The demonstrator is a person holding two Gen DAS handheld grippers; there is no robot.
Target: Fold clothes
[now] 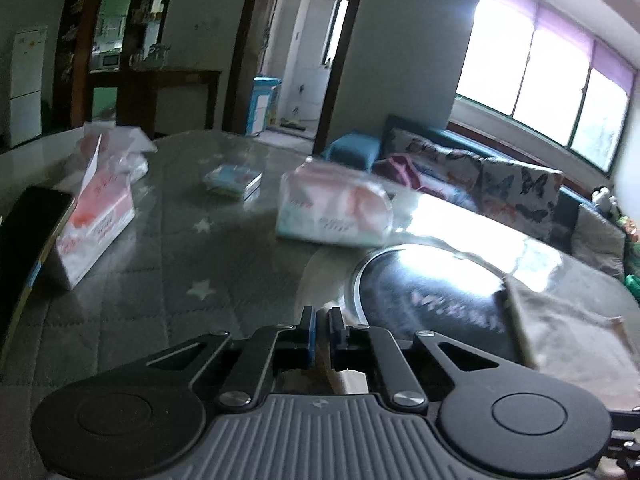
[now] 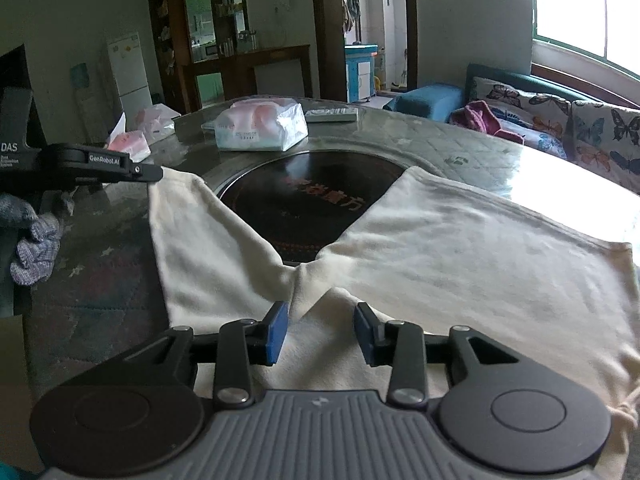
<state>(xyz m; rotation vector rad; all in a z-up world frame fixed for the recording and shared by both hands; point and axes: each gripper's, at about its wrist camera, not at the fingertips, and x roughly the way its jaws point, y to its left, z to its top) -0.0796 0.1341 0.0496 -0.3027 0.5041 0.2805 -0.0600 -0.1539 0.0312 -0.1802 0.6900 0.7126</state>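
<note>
On my left wrist view the bench [image 1: 224,264] carries a tissue box [image 1: 98,216] at ten o'clock, a soft tissue pack [image 1: 334,210] at one o'clock, a small booklet-like thing [image 1: 234,180] at twelve, and a dark round plate [image 1: 428,292] at two, all blurred. The cream garment [image 1: 568,332] lies at three o'clock over the plate's edge. My left hand-held gripper [image 1: 322,320] has its jaws drawn almost together, a sliver of pale cloth showing between and under them; I cannot tell for sure that it is pinched. On my right wrist view the garment [image 2: 460,248] spreads across the near bench [image 2: 472,148], two legs or sleeves forking toward eleven and one o'clock around the dark plate [image 2: 312,196]. A tissue pack [image 2: 260,126] and a remote [image 2: 332,114] sit at twelve, a sofa [image 2: 560,120] at two. My right hand-held gripper [image 2: 322,332] stands partly open, a raised fold of cloth between the pads, which do not press it. The left hand-held gripper [image 2: 148,172] reaches the cloth's corner at ten o'clock.
</note>
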